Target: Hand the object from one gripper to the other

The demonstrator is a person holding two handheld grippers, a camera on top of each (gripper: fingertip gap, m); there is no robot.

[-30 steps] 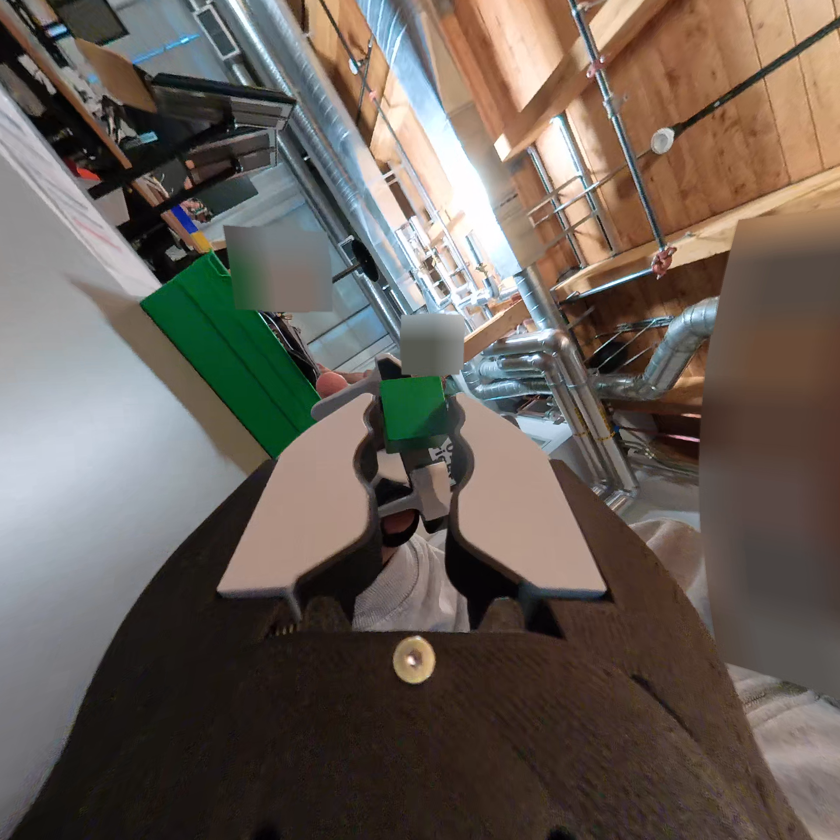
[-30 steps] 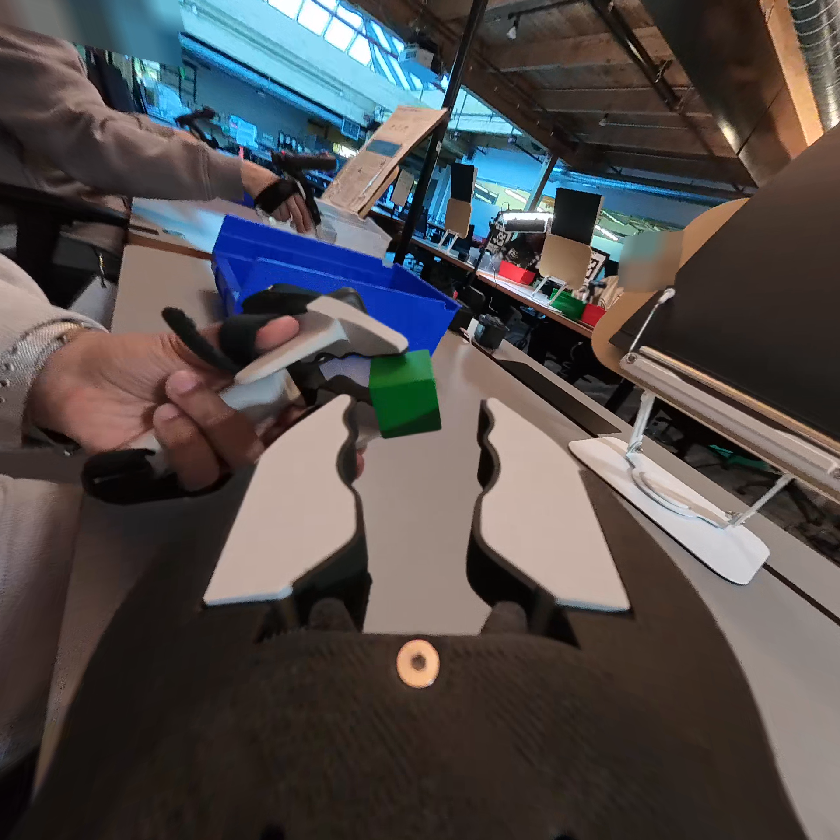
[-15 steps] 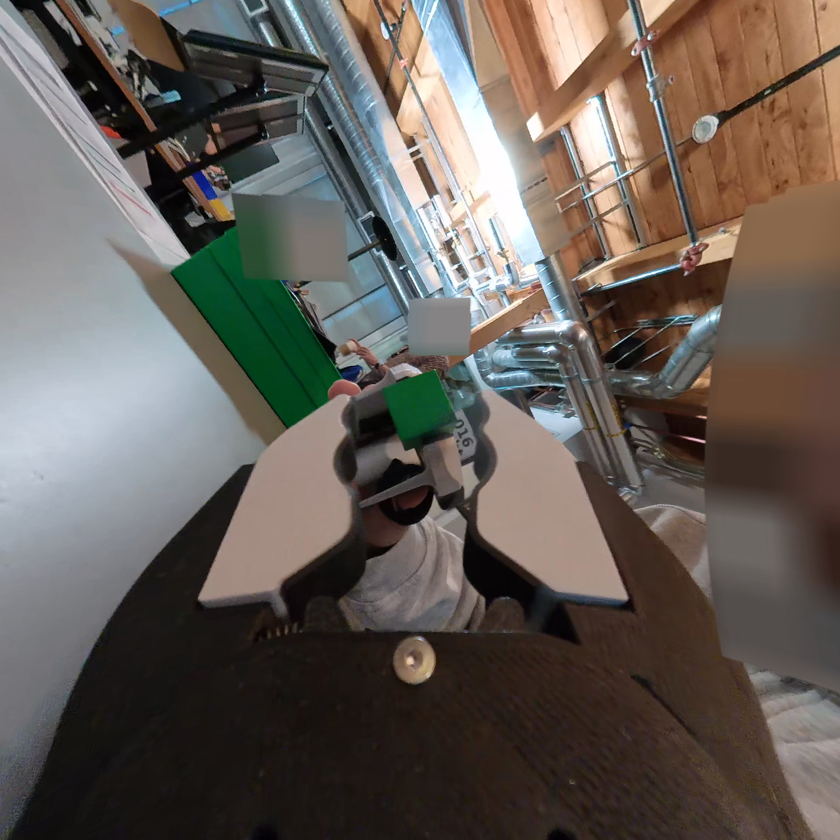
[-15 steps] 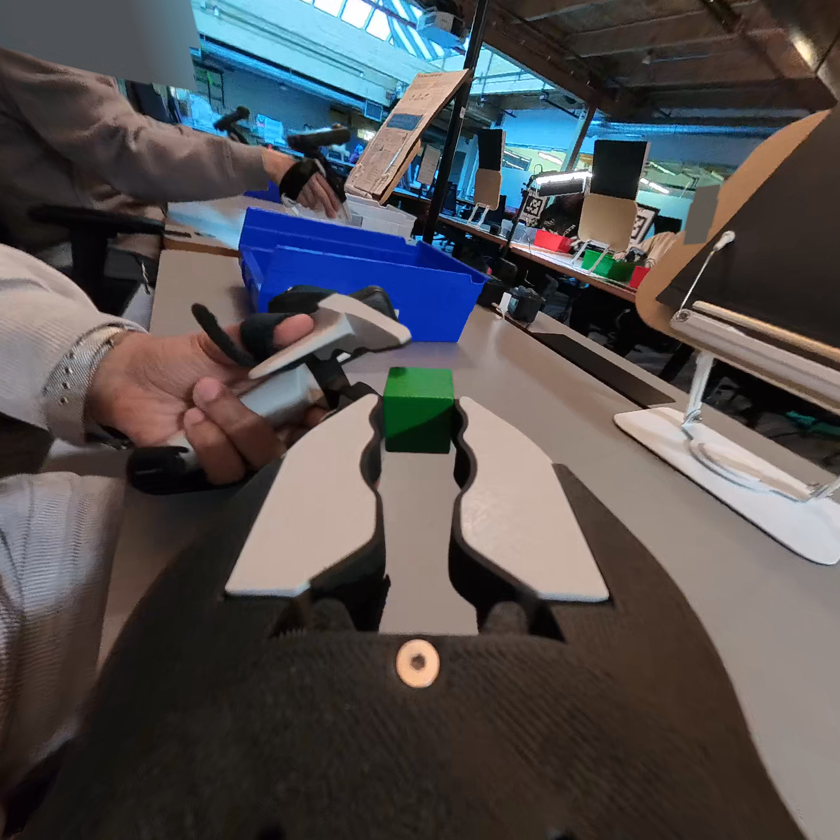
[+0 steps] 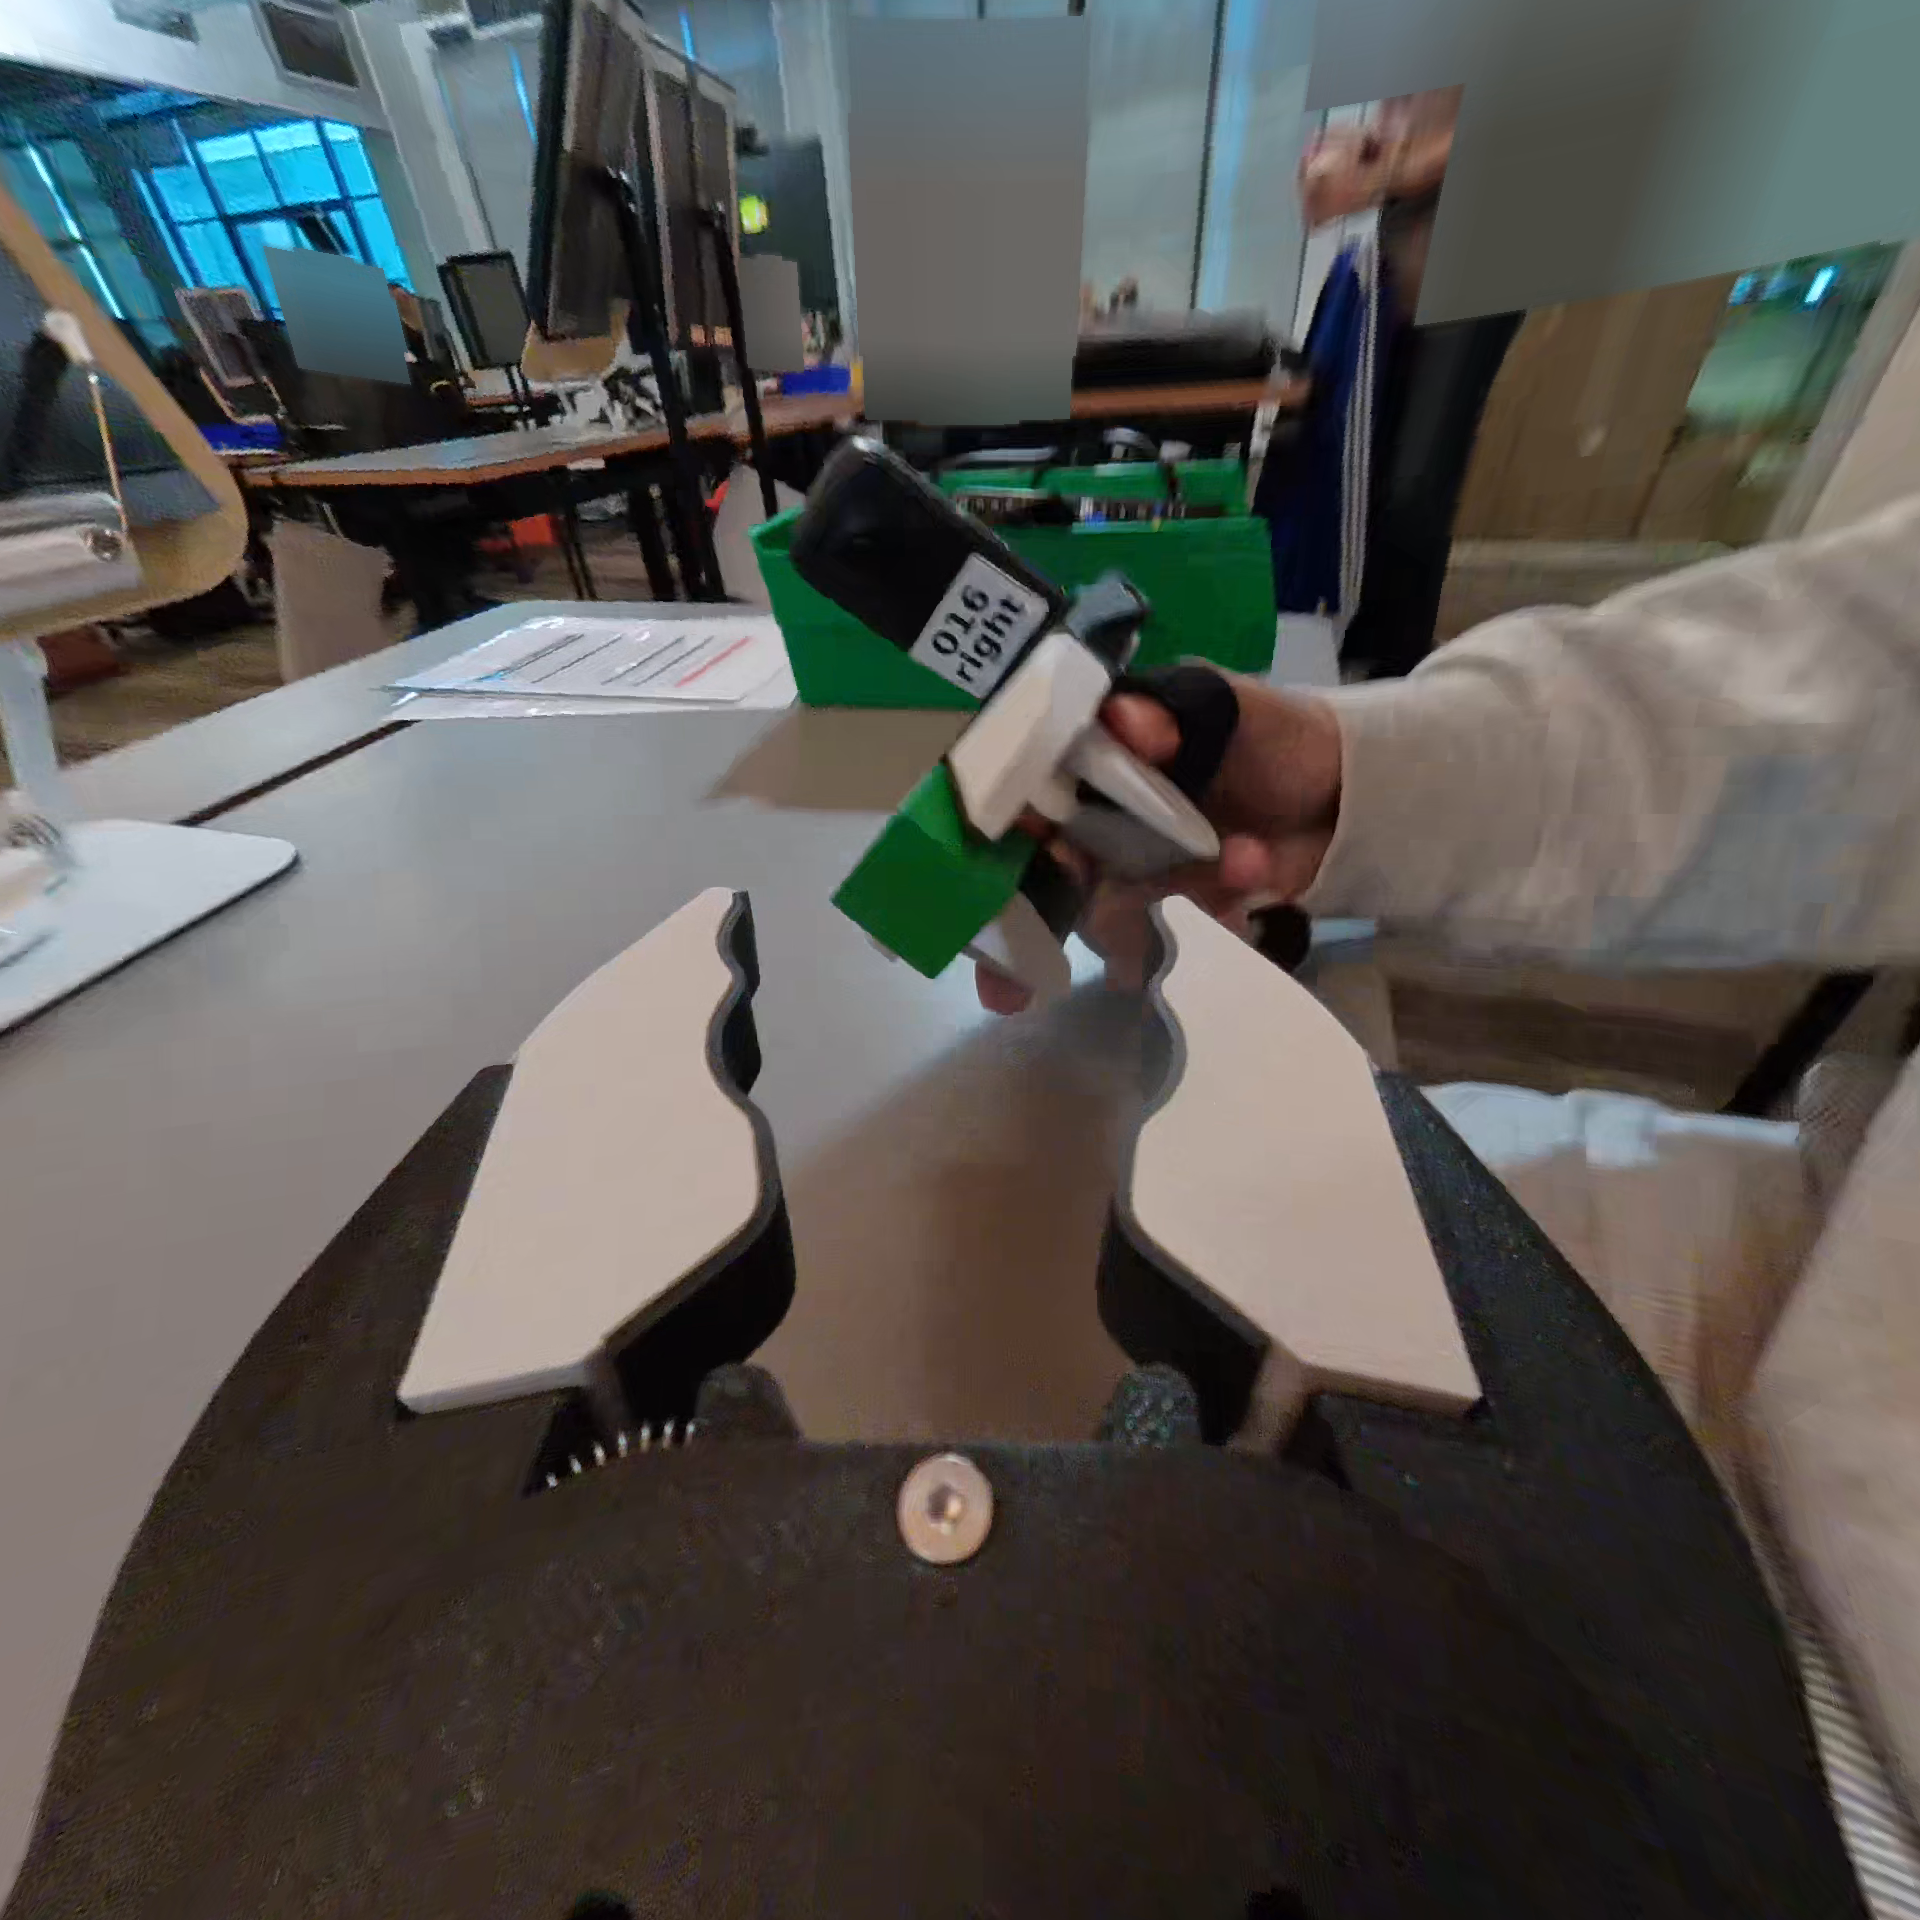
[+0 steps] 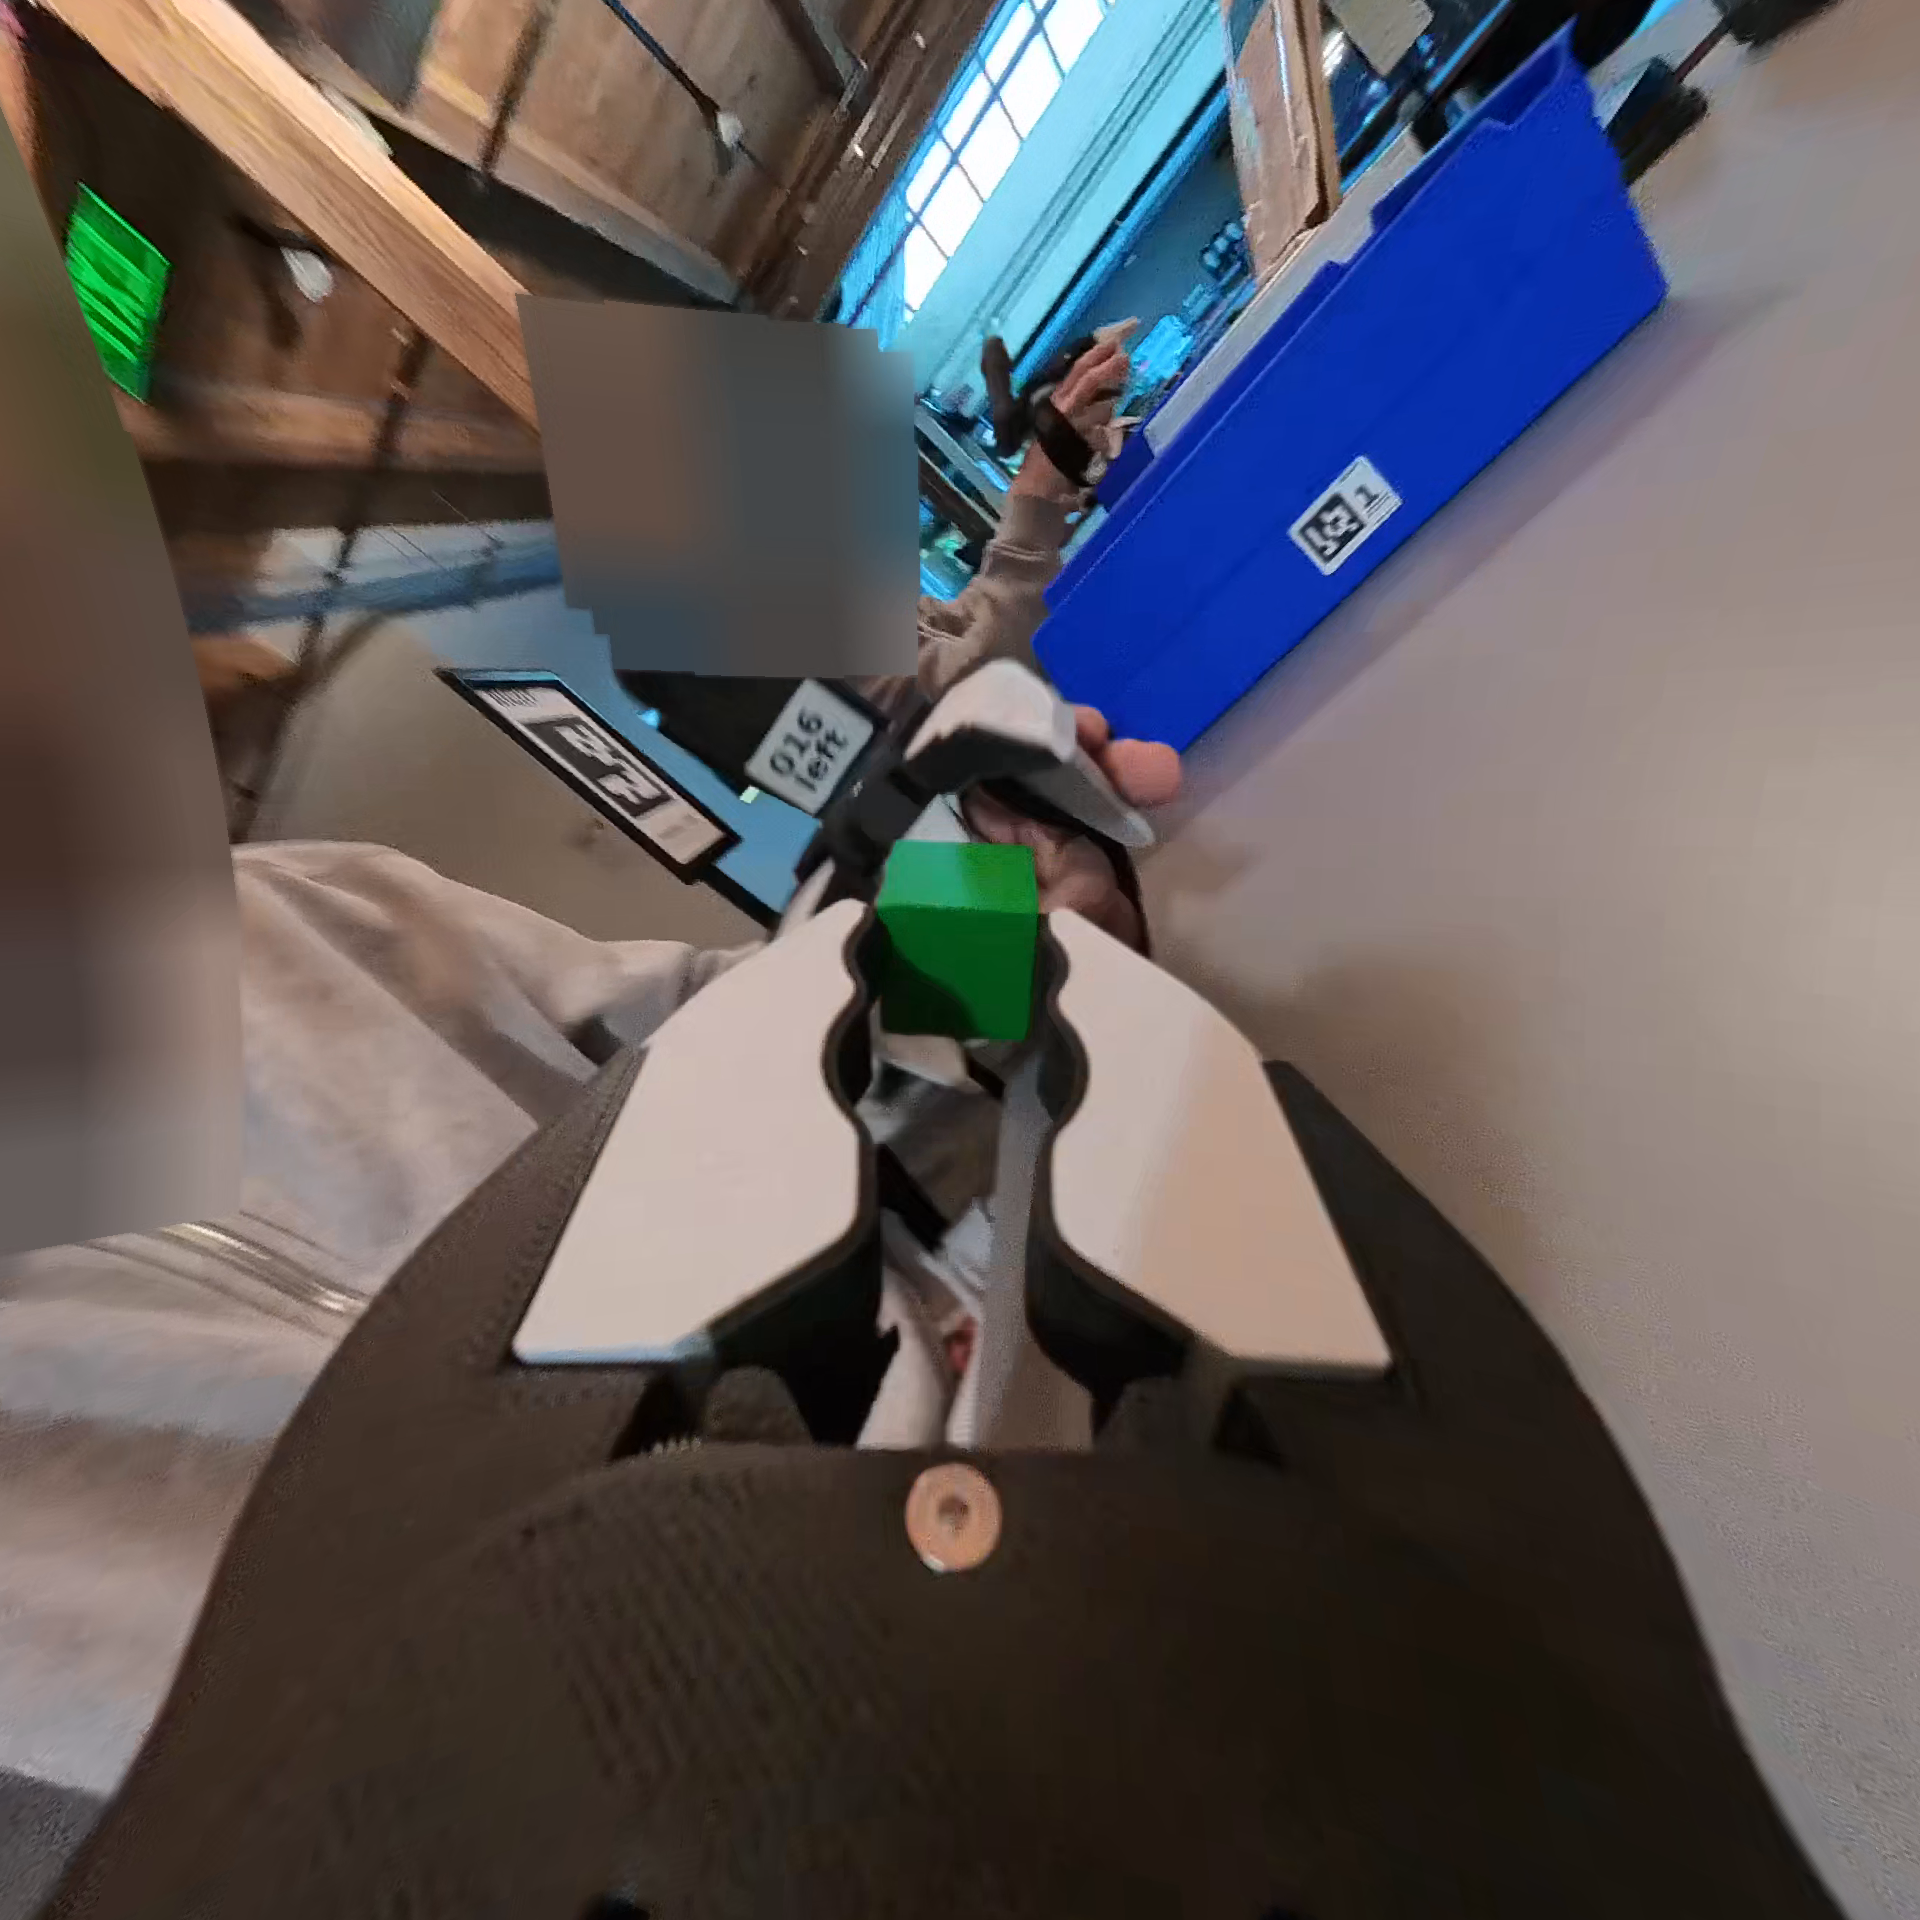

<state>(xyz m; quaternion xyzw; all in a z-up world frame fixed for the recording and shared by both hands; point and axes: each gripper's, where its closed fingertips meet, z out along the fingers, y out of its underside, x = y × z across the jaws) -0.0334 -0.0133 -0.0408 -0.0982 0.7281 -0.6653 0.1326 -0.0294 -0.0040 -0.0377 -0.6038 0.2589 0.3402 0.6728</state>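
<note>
1. Jaws on my right gripper [image 6: 954, 971] clamped on the green block [image 6: 958, 940], held up off the table [image 5: 520, 914].
2. Left gripper [image 5: 951, 971] jaws spread wide, empty, low over the table.
3. Green bin [image 5: 1195, 592] sits behind, blue bin [image 6: 1351, 436] off to the side.

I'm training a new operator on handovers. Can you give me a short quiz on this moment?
1. True or false: the left gripper is shut on the green cube.
2. Which gripper holds the cube? A) left B) right C) neither
3. Fill in: in the right wrist view, the bin on the table beyond the cube is coloured ____.

Key
1. False: its fingers stand wide apart with nothing between them.
2. B: the right gripper clamps the cube between its fingertips, above the table.
3. Blue: the blue bin.
</note>
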